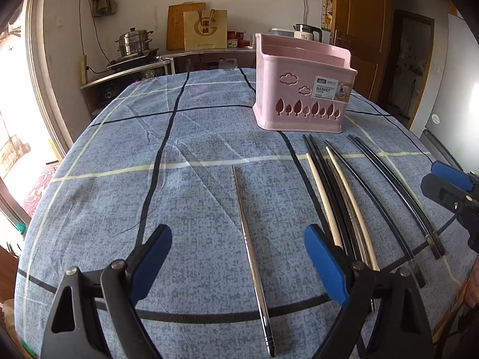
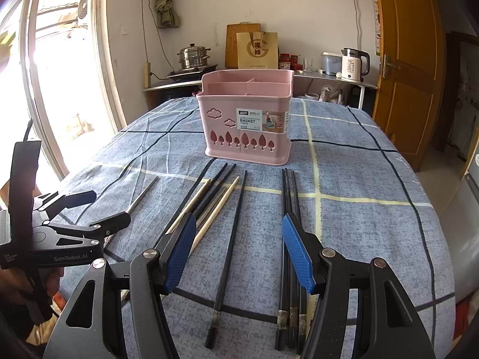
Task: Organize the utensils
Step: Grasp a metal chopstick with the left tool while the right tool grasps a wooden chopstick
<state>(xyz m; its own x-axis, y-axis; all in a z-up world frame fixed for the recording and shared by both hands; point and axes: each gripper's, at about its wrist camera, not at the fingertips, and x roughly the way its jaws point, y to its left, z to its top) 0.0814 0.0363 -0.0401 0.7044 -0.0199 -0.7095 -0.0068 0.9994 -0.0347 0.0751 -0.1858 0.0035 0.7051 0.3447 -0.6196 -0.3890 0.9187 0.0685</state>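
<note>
Blue-padded fingers (image 1: pixel 324 264) of the left claw (image 1: pixel 239 264) stand wide apart, holding nothing, low over the surface (image 1: pixel 119 155), which is covered in a blue plaid cloth. 1 steel chopstick (image 1: pixel 253 257) lies alone between those fingers, its grooved end toward the camera and its tip pointing up toward the pink chopstick basket (image 1: pixel 302 89).

That basket stands upright on the cloth, with cloud and tree cut-outs and a label reading BASKET on its front. From the right wrist view its inner dividers show, and no utensil can be seen inside the compartments that are visible.

On the near side of the basket, all the chopsticks lie flat, fanned out with their tips toward it. Nearest the steel one is a mixed bundle (image 1: pixel 338 197) of pale wooden and black chopsticks, touching and partly crossing each other, with what looks like another steel one among them. Beyond it lies 1 single black chopstick (image 2: pixel 232 239), apart from the rest. Farthest along is a tight group of 3 black chopsticks (image 2: pixel 289 209) with worn metal bands near their thick ends.

The right claw (image 2: pixel 239 254) is also wide and empty, hovering over the near ends; the single black chopstick runs between its fingers, and its right finger overlaps the group of 3.
</note>
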